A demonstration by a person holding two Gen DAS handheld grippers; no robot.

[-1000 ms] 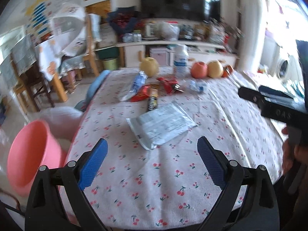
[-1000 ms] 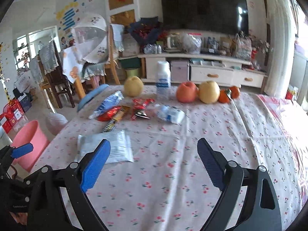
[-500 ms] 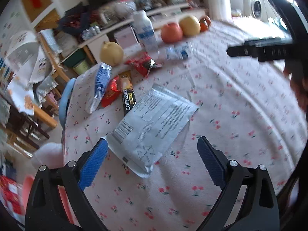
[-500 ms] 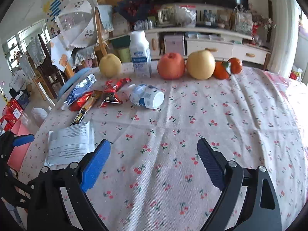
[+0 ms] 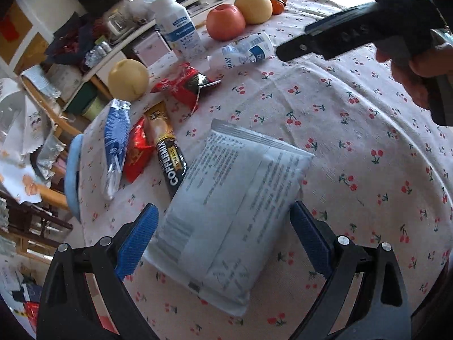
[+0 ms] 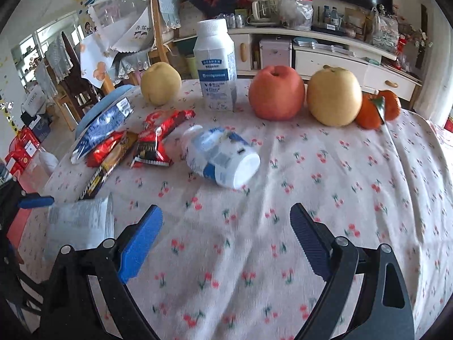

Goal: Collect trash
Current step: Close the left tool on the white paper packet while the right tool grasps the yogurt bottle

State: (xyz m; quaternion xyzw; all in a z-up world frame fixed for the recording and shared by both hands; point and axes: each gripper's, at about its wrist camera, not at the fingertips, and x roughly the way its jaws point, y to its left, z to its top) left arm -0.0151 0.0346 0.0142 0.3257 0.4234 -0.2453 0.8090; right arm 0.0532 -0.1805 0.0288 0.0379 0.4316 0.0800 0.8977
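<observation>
Cherry-print cloth, flat crinkled pouch

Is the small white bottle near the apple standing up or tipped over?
Tipped over: the small white bottle lies on its side on the tablecloth, base toward the camera.

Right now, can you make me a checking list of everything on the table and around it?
Surface: table under a cherry-print tablecloth.
Job's things: grey pouch lying flat, coffee sachet, red wrappers, blue wrapper, tipped-over bottle.
Clutter: upright bottle, apple, two pears, oranges.
Grippers: left gripper open, straddling the pouch; right gripper open, holding nothing, pointed toward the tipped-over bottle.
Cables: nothing seen.
Surroundings: cabinet, wooden chairs, pink bin edge at the left.
</observation>
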